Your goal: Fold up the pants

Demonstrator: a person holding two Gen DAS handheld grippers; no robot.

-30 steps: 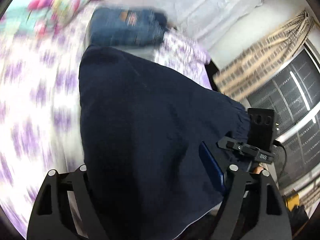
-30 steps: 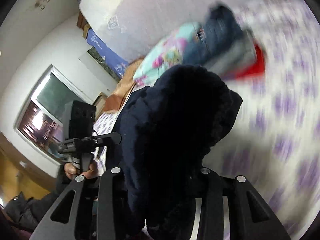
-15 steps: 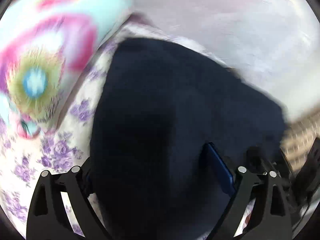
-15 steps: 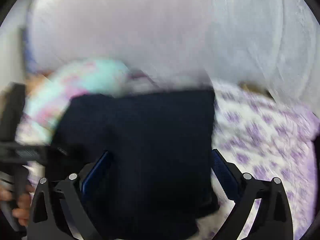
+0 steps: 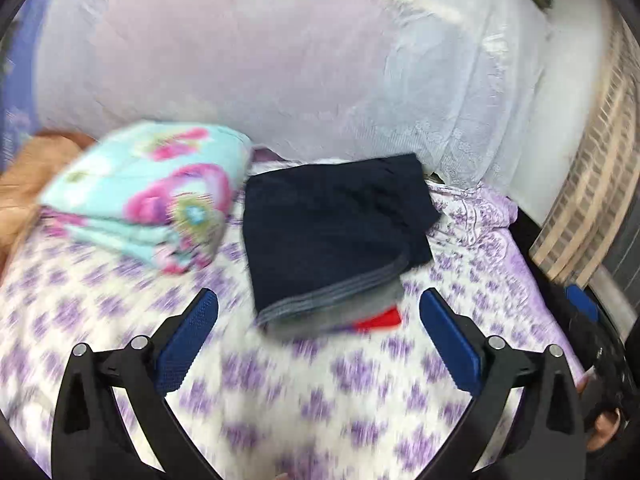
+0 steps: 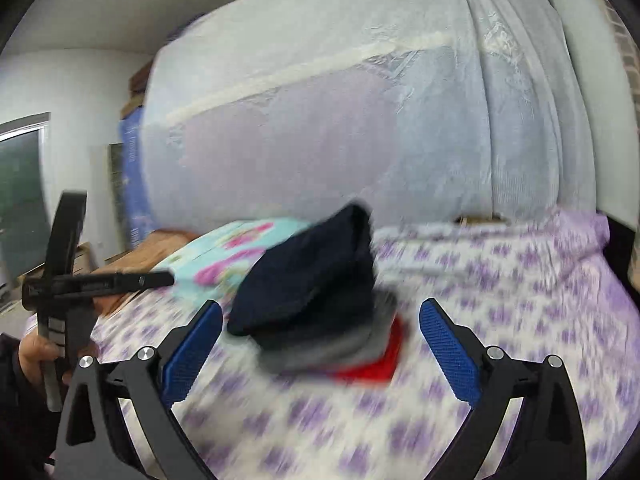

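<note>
Bed: purple-flowered sheet, under everything I see. Draped white cover: rises behind it. Flowered blanket: folded, left of the stack. Pants: dark navy, folded, topping a stack of grey and red clothes. My left gripper and right gripper: jaws just opened wide, nothing between them, clear of the pants.

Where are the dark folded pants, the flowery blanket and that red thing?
dark pants (image 5: 332, 232), left wrist view, middle of top fold.
flowery blanket (image 5: 152, 196), left wrist view, its top face.
red item (image 6: 374, 366), right wrist view, corner under the pile.
</note>
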